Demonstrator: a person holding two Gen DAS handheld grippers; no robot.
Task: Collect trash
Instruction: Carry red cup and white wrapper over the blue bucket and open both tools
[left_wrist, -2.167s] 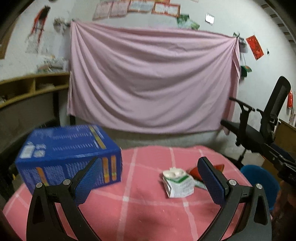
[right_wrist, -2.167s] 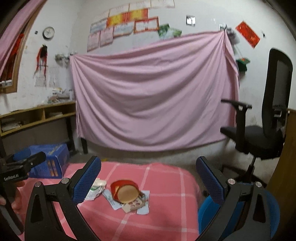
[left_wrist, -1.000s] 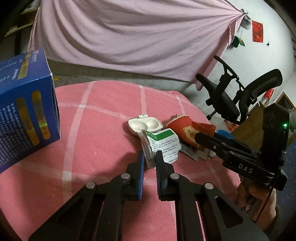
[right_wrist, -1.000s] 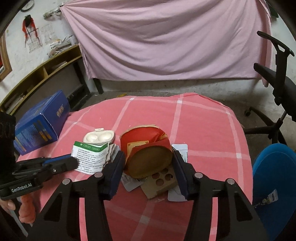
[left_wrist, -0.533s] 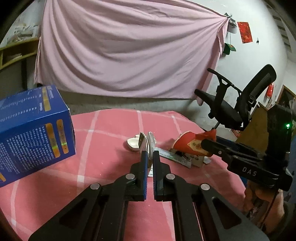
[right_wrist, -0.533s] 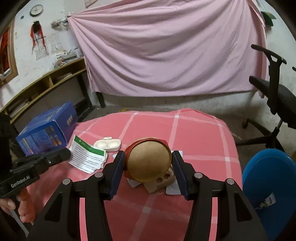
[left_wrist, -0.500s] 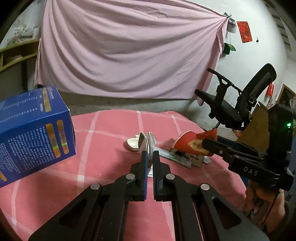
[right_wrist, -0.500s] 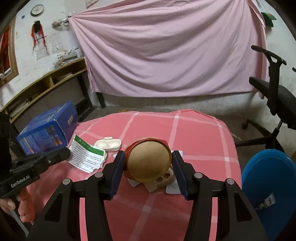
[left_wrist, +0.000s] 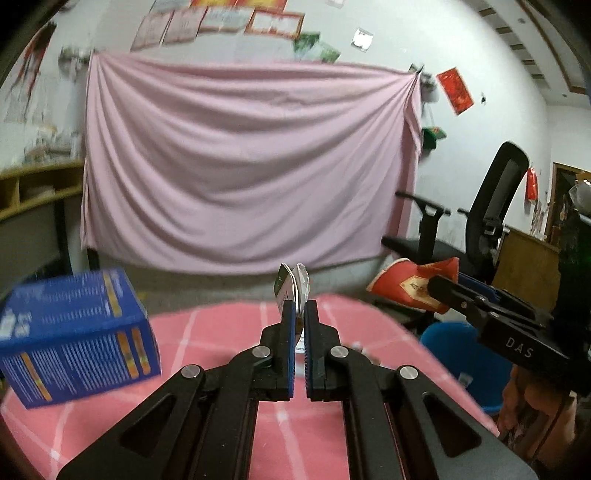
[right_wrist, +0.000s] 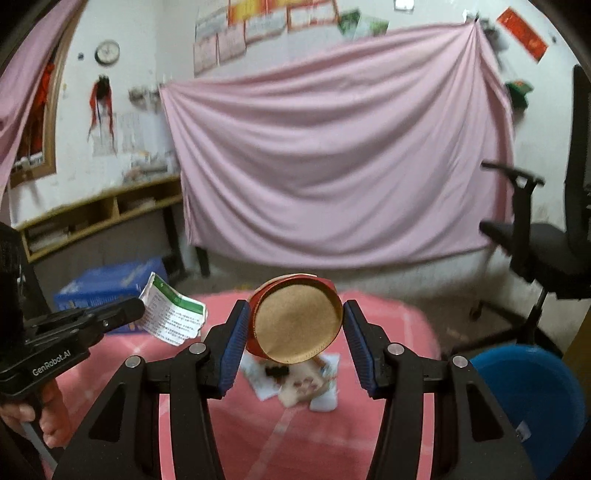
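Note:
My left gripper (left_wrist: 299, 306) is shut on a torn white-and-green paper packet (left_wrist: 292, 283), held up above the pink checked table (left_wrist: 207, 413); the packet also shows in the right wrist view (right_wrist: 171, 314). My right gripper (right_wrist: 294, 321) is shut on a crushed red paper cup (right_wrist: 297, 325), its brown bottom facing the camera, lifted above the table; the cup also shows in the left wrist view (left_wrist: 410, 286). More paper scraps and a cardboard piece (right_wrist: 299, 384) lie on the table under the cup.
A blue box (left_wrist: 77, 332) stands on the table's left side. A blue bin (right_wrist: 532, 391) sits on the floor right of the table. A black office chair (right_wrist: 543, 243) stands behind the bin. A pink sheet (left_wrist: 243, 173) hangs on the back wall.
Both grippers have risen with their loads, the packet and the cup now well above the table. The cameras have tilted up toward the wall.

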